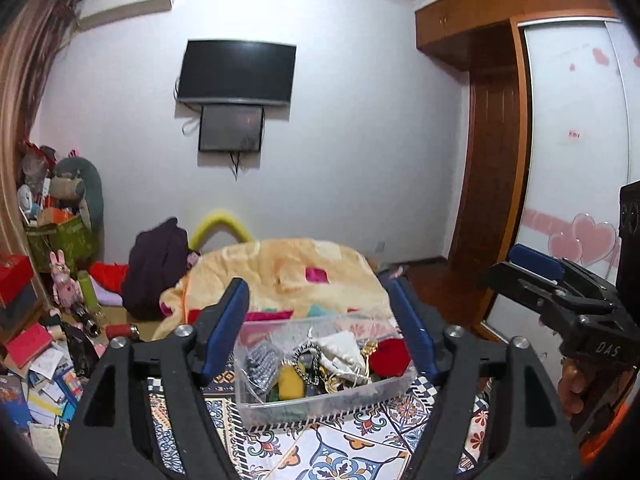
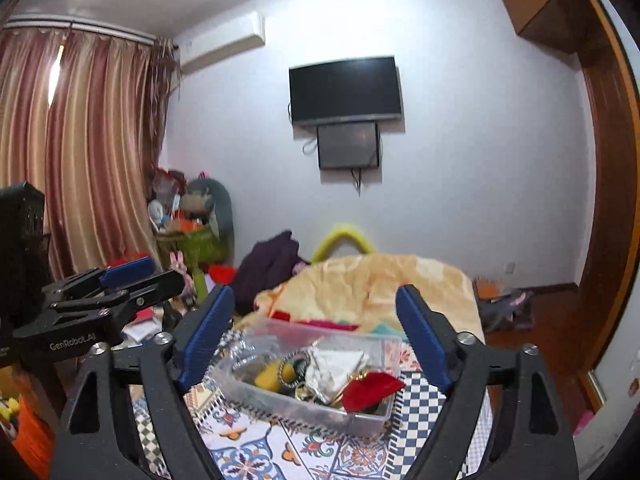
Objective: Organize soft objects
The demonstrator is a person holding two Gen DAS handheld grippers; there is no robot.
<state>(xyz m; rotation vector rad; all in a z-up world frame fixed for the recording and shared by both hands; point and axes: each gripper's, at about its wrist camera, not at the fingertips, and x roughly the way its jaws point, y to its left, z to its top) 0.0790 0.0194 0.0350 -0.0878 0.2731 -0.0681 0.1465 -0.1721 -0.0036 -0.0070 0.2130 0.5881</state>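
A clear plastic box (image 1: 320,402) (image 2: 280,400) sits on the patterned bedspread (image 1: 352,448) (image 2: 280,452). It holds several small soft items: a red pouch (image 1: 390,356) (image 2: 370,388), a white drawstring bag (image 1: 340,346) (image 2: 340,360), a yellow piece (image 1: 291,380) (image 2: 267,376) and chains. My left gripper (image 1: 316,312) is open and empty, held above and in front of the box. My right gripper (image 2: 316,316) is open and empty, also above the box. Each gripper shows at the edge of the other's view: the right one in the left wrist view (image 1: 532,264), the left one in the right wrist view (image 2: 132,270).
A yellow blanket (image 1: 288,268) (image 2: 360,280) lies bunched behind the box. A dark purple bag (image 1: 156,264) (image 2: 266,264) stands beyond it. Books and clutter (image 1: 36,368) cover the floor at left. A wardrobe (image 1: 576,152) stands at right.
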